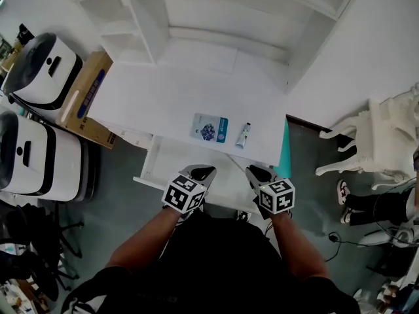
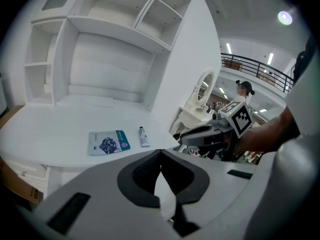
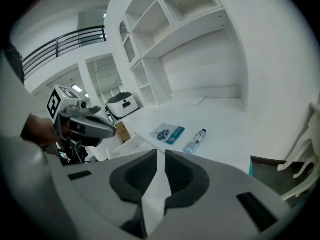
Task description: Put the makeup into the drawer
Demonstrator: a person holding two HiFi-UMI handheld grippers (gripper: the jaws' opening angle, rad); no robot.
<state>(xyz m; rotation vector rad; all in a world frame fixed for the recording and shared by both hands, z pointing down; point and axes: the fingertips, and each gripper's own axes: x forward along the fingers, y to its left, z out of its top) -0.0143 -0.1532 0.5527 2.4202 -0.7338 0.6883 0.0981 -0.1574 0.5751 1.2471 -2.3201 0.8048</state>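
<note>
On the white desk [image 1: 150, 97] lie a flat face-mask packet [image 1: 209, 127] [image 2: 109, 142] [image 3: 168, 133] and, just to its right, a small tube [image 1: 243, 135] [image 2: 144, 136] [image 3: 195, 141]. Below the desk's front edge a white drawer [image 1: 149, 159] stands pulled out. Both grippers hover side by side over the drawer, short of the makeup. My left gripper [image 1: 204, 171] [image 2: 161, 151] is shut, tips touching, with nothing in it. A narrow slit shows between the jaws of my right gripper [image 1: 256, 171] [image 3: 160, 151], and it is empty.
White shelves [image 1: 196, 5] rise behind the desk. At the left stand two white machines [image 1: 39, 70] and a cardboard box [image 1: 88, 97]. A teal panel [image 1: 285, 150] edges the desk's right side, with an ornate white chair [image 1: 380, 139] and a person's feet [image 1: 353, 201] beyond.
</note>
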